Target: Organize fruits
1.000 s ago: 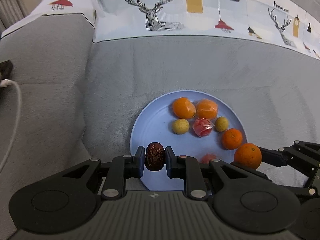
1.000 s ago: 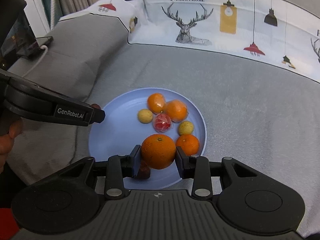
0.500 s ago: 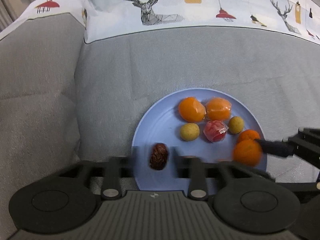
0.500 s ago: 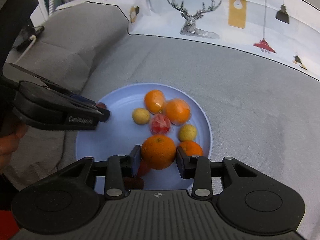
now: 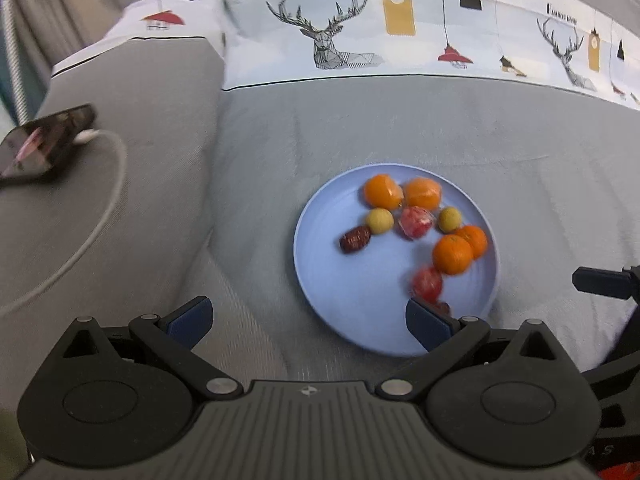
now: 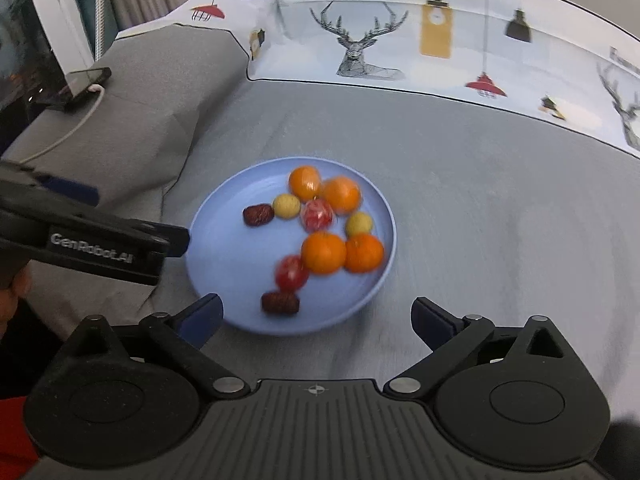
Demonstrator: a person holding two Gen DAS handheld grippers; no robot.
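A blue plate lies on a grey bed cover and holds several oranges, two yellow fruits, two red wrapped fruits and two dates. One brown date lies at the plate's left. An orange lies near the right side. My left gripper is open and empty, just before the plate's near edge. My right gripper is open and empty at the plate's near rim. A second date lies by that rim.
A phone on a white cable lies on the raised grey cushion at the left. A printed deer pillowcase runs along the back. The left gripper's body shows at the left of the right wrist view.
Both grippers have opened and pulled back. The date dropped from the left gripper onto the plate's left side. The orange dropped from the right gripper beside the other orange.
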